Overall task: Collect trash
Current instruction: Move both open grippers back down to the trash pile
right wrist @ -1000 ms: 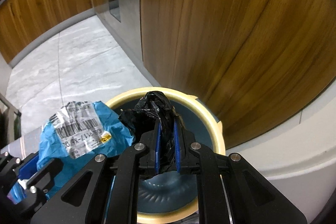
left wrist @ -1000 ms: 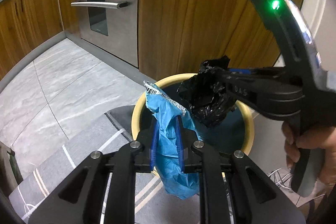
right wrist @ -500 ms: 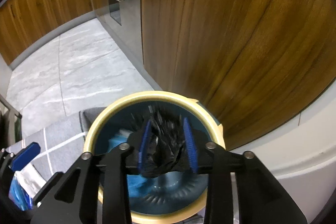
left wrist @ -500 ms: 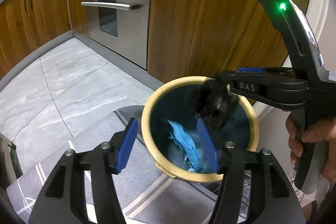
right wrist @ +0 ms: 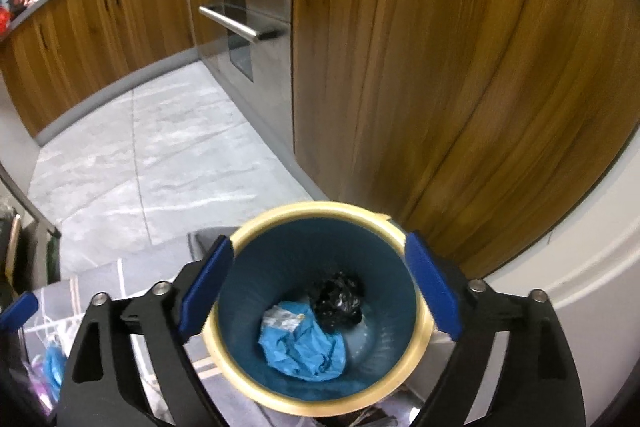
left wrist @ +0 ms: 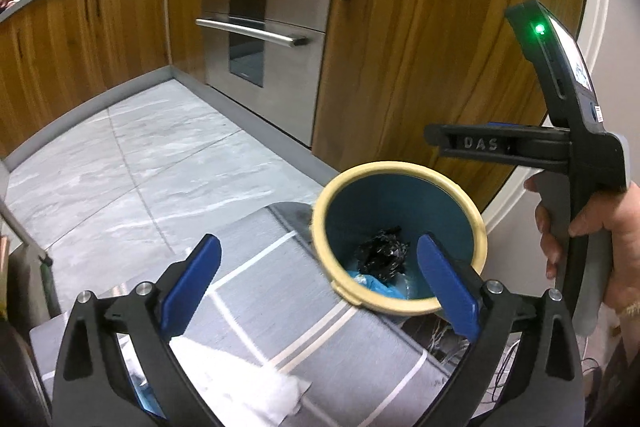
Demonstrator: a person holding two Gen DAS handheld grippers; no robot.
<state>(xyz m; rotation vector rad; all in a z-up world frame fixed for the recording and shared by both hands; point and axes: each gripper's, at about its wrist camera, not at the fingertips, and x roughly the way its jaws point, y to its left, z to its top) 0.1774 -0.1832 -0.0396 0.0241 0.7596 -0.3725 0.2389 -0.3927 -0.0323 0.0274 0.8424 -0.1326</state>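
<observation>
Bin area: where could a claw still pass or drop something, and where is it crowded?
The bin stays open above the blue wrapper and black bag on its bottom. Bare tile floor runs between the oven and the grey rug. The rug's near end is crowded with litter.

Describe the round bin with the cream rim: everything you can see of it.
The bin is a round, open-topped bucket, apparently plastic, with a thick cream rim and teal inner wall tapering to a ribbed bottom. It stands upright on the floor beside the wooden cabinet, at the edge of a grey striped rug. Inside lie a crumpled blue bag with a printed label and a black plastic wad, touching. No lid or liner shows.
</observation>
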